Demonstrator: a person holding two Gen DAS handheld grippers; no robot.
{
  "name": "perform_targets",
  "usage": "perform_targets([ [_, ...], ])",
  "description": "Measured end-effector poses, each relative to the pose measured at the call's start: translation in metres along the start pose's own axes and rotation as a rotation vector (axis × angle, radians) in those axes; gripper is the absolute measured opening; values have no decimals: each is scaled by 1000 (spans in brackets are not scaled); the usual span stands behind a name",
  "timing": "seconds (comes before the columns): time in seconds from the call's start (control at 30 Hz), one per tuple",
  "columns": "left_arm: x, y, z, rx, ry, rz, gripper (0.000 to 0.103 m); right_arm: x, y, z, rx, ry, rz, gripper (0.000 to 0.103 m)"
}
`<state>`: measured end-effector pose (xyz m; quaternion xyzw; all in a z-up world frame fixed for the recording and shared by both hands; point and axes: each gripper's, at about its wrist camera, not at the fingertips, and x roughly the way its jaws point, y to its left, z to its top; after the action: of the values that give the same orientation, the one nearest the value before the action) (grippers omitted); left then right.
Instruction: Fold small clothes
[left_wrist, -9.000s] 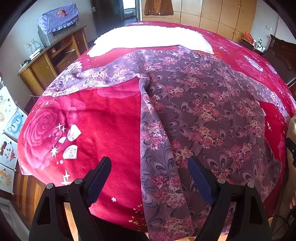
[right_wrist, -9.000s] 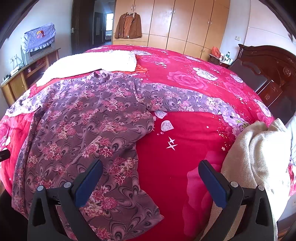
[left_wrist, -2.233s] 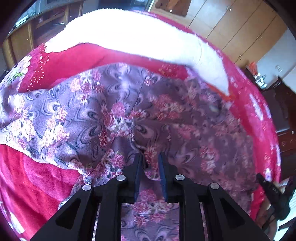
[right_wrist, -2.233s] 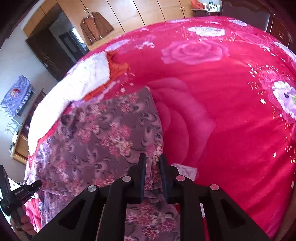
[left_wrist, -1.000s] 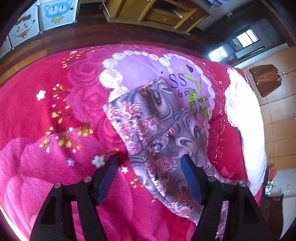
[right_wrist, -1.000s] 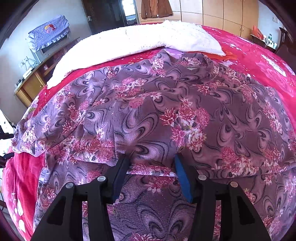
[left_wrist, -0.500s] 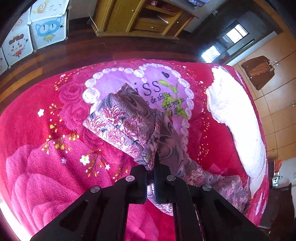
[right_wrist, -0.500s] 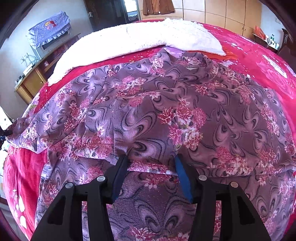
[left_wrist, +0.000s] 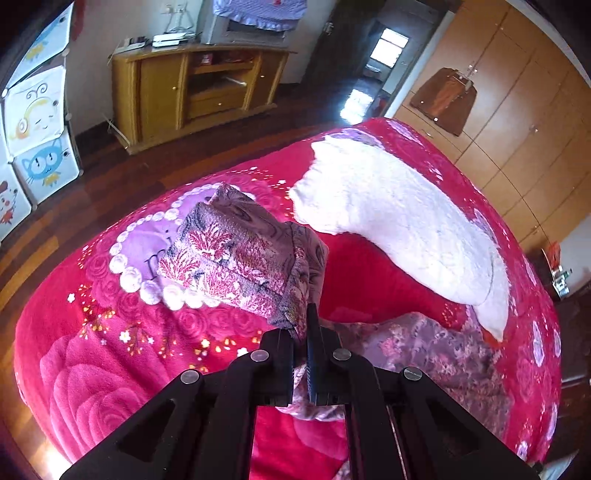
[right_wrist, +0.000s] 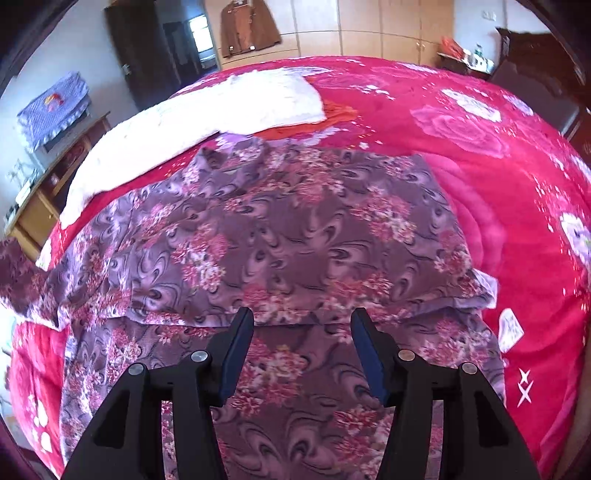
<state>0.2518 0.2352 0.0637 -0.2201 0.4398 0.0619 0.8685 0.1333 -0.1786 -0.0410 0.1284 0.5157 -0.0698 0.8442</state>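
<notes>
A purple floral shirt (right_wrist: 295, 236) lies spread on the red rose blanket (right_wrist: 517, 177), its right sleeve folded in over the body. My left gripper (left_wrist: 301, 328) is shut on the cuff end of the shirt's left sleeve (left_wrist: 243, 262) and holds it lifted above the bed. The lifted sleeve also shows at the left edge of the right wrist view (right_wrist: 18, 273). My right gripper (right_wrist: 301, 325) is open and empty, hovering just above the shirt's lower body.
A white fluffy blanket (left_wrist: 406, 221) lies along the far side of the bed, beyond the collar. A wooden TV cabinet (left_wrist: 195, 92) stands past the bed's left edge. Wardrobes (right_wrist: 369, 26) line the far wall. The bed's dark headboard (right_wrist: 535, 66) is at the right.
My left gripper has raised the gripped sleeve off the bed and tilted up toward the room. My right gripper stays open and has shifted right over the shirt.
</notes>
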Motion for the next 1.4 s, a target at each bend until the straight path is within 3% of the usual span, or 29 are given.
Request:
perform_targets([
  [0.2,-19,-66,-19,115,10,-68,4,-6,-57,-9,166,91,68,63],
  [0.37,-13,-125,-46,194,50,-117,4,-1,-81,-36,226,170,160,63],
  [0.67,30,-245,-123,367,171,-147,4,-4,-100,-52,277,139,289,67],
  [0.87,82,-295,-191,461,300,-122,4,-4,-106,-51,319,151,324,68],
  [0.93,102,-300,-207,477,343,-93,5,-3,-107,-51,328,151,331,69],
  [1.07,135,-299,-221,462,436,-55,25,-2,-107,-51,331,150,336,71],
  [1.1,138,-294,-218,441,449,-62,25,-2,-107,-51,331,150,336,72],
  [1.23,124,-263,-196,319,523,-201,27,-2,-105,-46,331,153,334,73],
  [1.33,90,-208,-172,181,463,-354,38,-11,-111,-35,363,106,349,74],
  [1.37,79,-185,-165,138,417,-374,48,-15,-113,-29,367,79,349,74],
  [1.4,70,-160,-157,86,362,-372,52,-20,-113,-22,366,49,348,74],
])
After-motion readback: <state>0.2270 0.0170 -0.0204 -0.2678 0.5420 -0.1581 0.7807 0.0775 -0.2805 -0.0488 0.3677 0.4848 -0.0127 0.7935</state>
